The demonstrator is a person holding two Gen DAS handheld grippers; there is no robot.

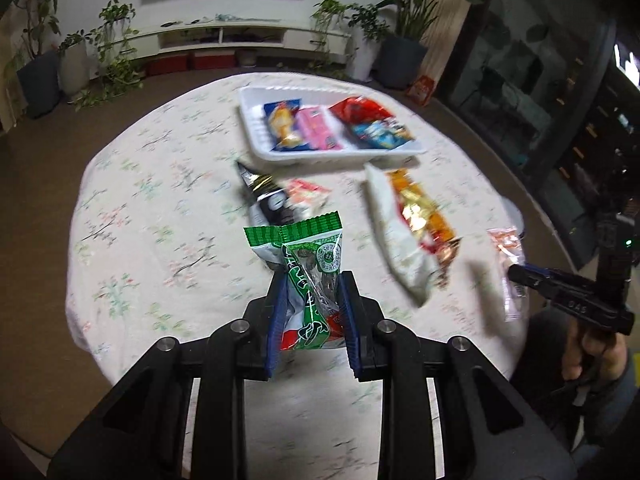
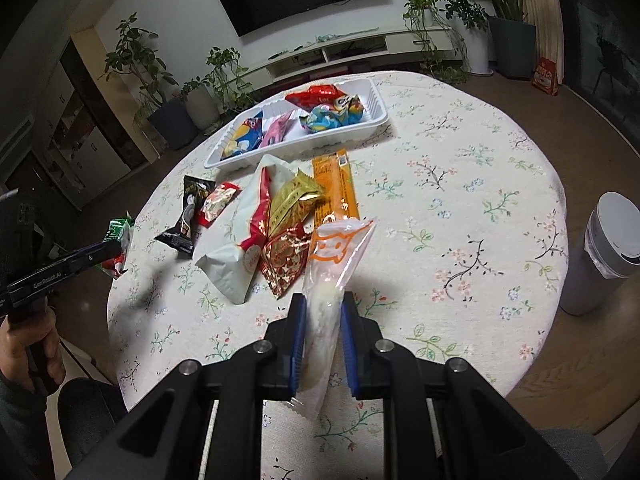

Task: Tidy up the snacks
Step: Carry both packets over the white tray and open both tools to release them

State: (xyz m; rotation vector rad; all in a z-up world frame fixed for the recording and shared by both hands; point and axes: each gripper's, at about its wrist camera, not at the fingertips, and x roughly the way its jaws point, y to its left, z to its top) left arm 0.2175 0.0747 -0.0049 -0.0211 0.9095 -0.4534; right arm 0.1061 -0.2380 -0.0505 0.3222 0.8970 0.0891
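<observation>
My left gripper (image 1: 313,280) is shut on a green snack packet (image 1: 308,264) and holds it above the near side of the table. My right gripper (image 2: 323,300) is shut on a clear packet with an orange cat face (image 2: 332,264), also held above the table. A white tray (image 1: 256,136) at the far side holds several snacks; it also shows in the right wrist view (image 2: 372,126). Loose snacks lie between: a black packet (image 1: 266,196), a white bag (image 1: 396,236) and an orange bar (image 2: 334,188).
The round table has a floral cloth (image 2: 460,208). A grey bin (image 2: 600,256) stands on the floor to the right. A TV shelf (image 1: 240,36) and potted plants (image 1: 38,76) line the far wall.
</observation>
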